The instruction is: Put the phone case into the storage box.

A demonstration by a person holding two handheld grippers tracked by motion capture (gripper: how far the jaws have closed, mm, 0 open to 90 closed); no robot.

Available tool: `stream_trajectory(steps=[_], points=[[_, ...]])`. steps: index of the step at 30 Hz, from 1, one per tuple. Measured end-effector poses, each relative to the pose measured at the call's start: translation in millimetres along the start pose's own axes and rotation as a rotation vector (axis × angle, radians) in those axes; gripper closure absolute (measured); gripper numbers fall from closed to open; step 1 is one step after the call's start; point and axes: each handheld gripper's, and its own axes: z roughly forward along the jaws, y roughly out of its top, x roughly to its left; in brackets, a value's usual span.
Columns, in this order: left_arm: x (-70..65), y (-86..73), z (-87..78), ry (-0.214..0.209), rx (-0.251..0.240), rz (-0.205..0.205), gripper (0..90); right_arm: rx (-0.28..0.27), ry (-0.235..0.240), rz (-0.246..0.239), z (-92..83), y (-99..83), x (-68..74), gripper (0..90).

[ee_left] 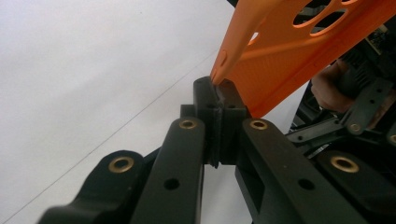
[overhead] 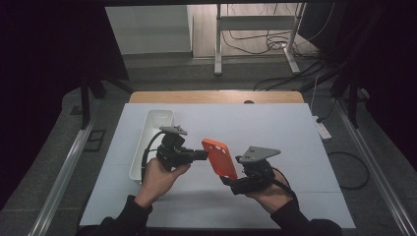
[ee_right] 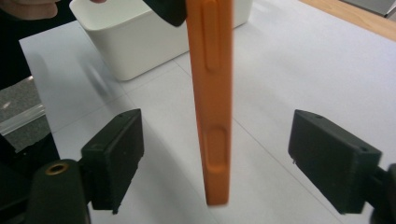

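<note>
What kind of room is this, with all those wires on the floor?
Probably a lab or test room. A white-topped table stands between dark curtains, loose cables lie on the floor behind it, and metal rails run beside it.

Your dark sleeves (overhead: 123, 216) end at two black grippers with brass-ringed pivots (ee_left: 188, 124), grey three-cornered top plates (overhead: 257, 153) and trailing black cables (overhead: 147, 147).

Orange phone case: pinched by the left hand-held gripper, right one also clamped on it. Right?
Not quite. The right hand-held gripper is open: in the right gripper view its pads stand clear of the orange phone case. The left hand-held gripper does pinch it.
</note>
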Motion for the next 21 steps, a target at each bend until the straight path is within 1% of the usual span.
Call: stream_trajectory(steps=[4,5,8,9,13,17,18,21], points=[[1.7,0.2,-1.7,0.008,0.003,0.002,89.2,0.007,0.002,0.019,-2.7,-3.1,-3.7,13.4],[2.7,0.2,-2.3,0.011,0.004,0.004,89.3,0.012,0.003,0.036,-4.1,-5.5,-6.8,11.5],[4.8,0.3,-3.6,0.023,0.006,0.006,89.2,0.015,0.003,0.04,-4.6,-6.3,-7.7,10.6],[5.7,0.4,-4.1,0.026,0.006,0.004,89.2,0.024,0.004,0.049,-5.7,-8.2,-9.4,8.7],[7.8,0.8,-6.3,0.039,0.011,0.008,89.2,0.043,-0.011,0.048,-9.1,-13.1,-12.5,4.6],[9.7,1.1,-9.7,0.052,0.008,0.013,89.3,0.038,-0.008,0.053,-11.0,-15.1,-14.2,3.4],[10.0,1.2,-10.7,0.057,0.008,0.015,89.2,0.043,-0.014,0.052,-12.3,-15.6,-14.7,3.0],[12.3,0.8,-14.4,0.07,0.006,0.018,89.2,0.033,-0.009,0.063,-15.6,-17.4,-17.2,2.1]])
